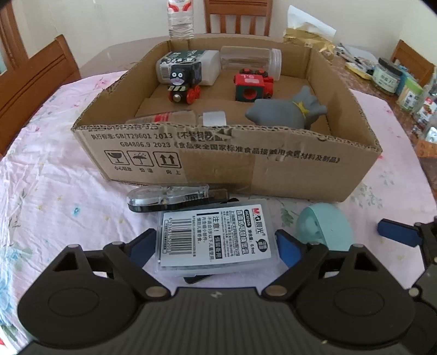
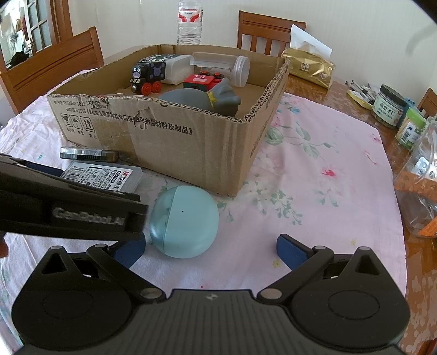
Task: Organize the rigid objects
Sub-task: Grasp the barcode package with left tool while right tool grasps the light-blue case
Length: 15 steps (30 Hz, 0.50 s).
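Two handheld grippers hover over a table (image 2: 341,169) spread with a pink floral cloth, in front of an open cardboard box (image 1: 245,166). The left gripper (image 1: 217,244) has its blue-padded fingers (image 1: 289,248) spread wide on either side of a clear plastic lead-refill case (image 1: 215,237) with a barcode label; the pads do not press on it. Just beyond the case, against the box's front wall, lies a clear-and-black correction tape dispenser (image 1: 169,198). The right gripper (image 2: 211,251) also has its fingers apart, with nothing between them; a pale teal egg-shaped case (image 2: 184,221) rests on the cloth just ahead of its left finger.

Inside the box are a black toy locomotive (image 1: 184,83) with red wheels, a red-and-green toy train car (image 1: 252,86), a grey rubber toy (image 1: 286,110), a clear empty jar (image 1: 251,61) on its side and a white labelled container (image 1: 188,65). A water bottle (image 2: 190,23) stands behind the box; jars (image 2: 387,106) and a gold tissue pack (image 2: 311,67) crowd the table's far right edge.
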Each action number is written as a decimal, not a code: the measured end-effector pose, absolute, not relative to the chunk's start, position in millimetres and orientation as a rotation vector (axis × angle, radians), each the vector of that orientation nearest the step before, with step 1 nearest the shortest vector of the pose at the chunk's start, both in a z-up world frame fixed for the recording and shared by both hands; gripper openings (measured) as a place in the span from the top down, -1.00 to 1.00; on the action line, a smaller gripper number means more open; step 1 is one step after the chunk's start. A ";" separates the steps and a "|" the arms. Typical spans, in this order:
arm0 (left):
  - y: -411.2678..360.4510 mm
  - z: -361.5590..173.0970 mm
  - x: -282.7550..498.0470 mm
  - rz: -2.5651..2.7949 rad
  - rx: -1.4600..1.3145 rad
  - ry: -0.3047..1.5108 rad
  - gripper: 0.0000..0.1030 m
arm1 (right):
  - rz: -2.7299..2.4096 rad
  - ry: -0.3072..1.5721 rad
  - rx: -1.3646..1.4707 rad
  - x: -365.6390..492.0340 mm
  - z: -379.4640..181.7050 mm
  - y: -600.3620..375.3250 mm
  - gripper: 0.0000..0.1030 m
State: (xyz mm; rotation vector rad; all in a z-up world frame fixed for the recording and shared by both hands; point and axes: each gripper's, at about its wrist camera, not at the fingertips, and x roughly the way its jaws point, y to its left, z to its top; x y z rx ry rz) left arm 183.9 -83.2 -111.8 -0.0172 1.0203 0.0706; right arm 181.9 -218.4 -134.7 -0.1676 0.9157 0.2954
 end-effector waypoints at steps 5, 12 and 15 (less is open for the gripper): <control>-68.9 -108.9 180.3 -0.046 0.015 1.012 -0.77 | 0.295 0.917 -0.167 182.2 -134.3 -218.2 -1.00; -46.3 -113.2 177.5 -0.112 0.050 1.022 -0.77 | 0.283 0.934 -0.178 183.9 -132.5 -211.8 -1.00; -40.2 -113.9 177.2 -0.117 0.031 1.018 -0.77 | 0.304 0.920 -0.194 182.8 -130.3 -205.5 -0.80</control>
